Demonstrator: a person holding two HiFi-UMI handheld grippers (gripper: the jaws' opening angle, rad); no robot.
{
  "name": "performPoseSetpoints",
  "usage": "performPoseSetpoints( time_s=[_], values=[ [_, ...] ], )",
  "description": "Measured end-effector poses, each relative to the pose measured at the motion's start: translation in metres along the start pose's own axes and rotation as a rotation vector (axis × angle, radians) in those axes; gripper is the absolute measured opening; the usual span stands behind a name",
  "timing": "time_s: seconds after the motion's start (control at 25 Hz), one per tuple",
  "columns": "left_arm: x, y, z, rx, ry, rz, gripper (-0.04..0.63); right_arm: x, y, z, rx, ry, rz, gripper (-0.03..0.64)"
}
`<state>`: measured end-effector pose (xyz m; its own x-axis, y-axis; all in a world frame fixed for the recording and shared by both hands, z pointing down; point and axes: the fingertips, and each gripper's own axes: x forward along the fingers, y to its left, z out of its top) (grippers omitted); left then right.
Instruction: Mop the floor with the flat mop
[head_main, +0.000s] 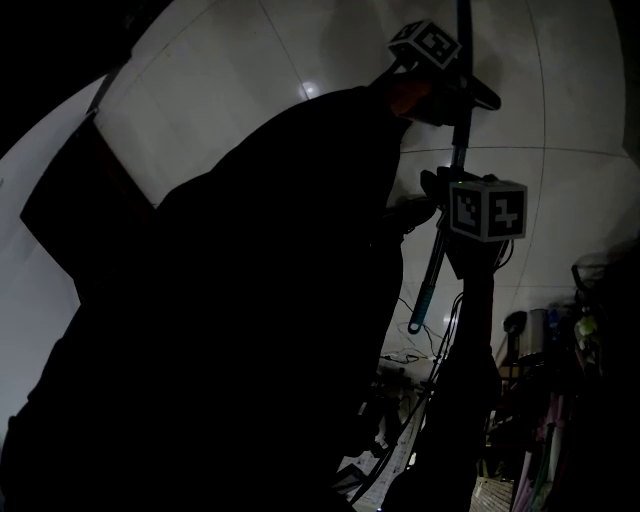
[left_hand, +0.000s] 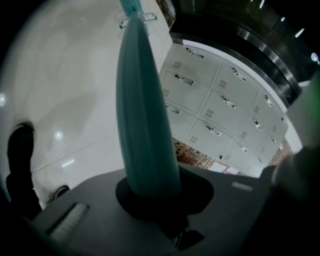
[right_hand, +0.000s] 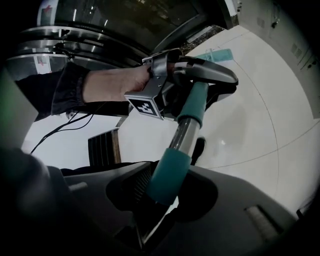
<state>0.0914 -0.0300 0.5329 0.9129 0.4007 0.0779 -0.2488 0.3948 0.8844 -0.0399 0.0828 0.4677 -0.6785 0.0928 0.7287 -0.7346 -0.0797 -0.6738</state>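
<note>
The flat mop's handle (head_main: 450, 170) runs from the top of the head view down to its looped end. My left gripper (head_main: 446, 92), under its marker cube, is shut on the pole farther along towards the floor. My right gripper (head_main: 452, 196) is shut on it nearer the looped end. In the left gripper view the teal handle (left_hand: 142, 110) rises out of the shut left gripper (left_hand: 155, 200) towards the mop head (left_hand: 134, 7). The right gripper (right_hand: 160, 192) clamps a teal grip (right_hand: 170, 172). Beyond it a hand holds the left gripper (right_hand: 187, 82), with the teal mop head (right_hand: 216, 54) on the floor.
The white tiled floor (head_main: 250, 90) is glossy. A bank of white lockers (left_hand: 220, 110) stands beside it. A dark shoe (left_hand: 20, 150) is at the left edge. Cables (right_hand: 60, 125) and a dark slatted object (right_hand: 105, 147) lie nearby. Clutter (head_main: 560, 400) fills the lower right.
</note>
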Motion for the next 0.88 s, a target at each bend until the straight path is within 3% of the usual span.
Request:
performPoseSetpoints(
  time_s=[0.24,0.4,0.88],
  values=[
    [-0.005,-0.011,-0.003,0.042,-0.047,0.005,0.049,-0.004,0.015,0.001,0.018,-0.039,0.026,0.140],
    [-0.003,-0.013,-0.034,0.058,-0.059,0.014,0.051,-0.009,0.028,-0.030,0.004,-0.042,0.031,0.140],
    [0.072,0.029,-0.224,0.066,-0.117,-0.002,0.051,-0.025,0.030,-0.250,-0.106,0.005,-0.011,0.146]
  ],
)
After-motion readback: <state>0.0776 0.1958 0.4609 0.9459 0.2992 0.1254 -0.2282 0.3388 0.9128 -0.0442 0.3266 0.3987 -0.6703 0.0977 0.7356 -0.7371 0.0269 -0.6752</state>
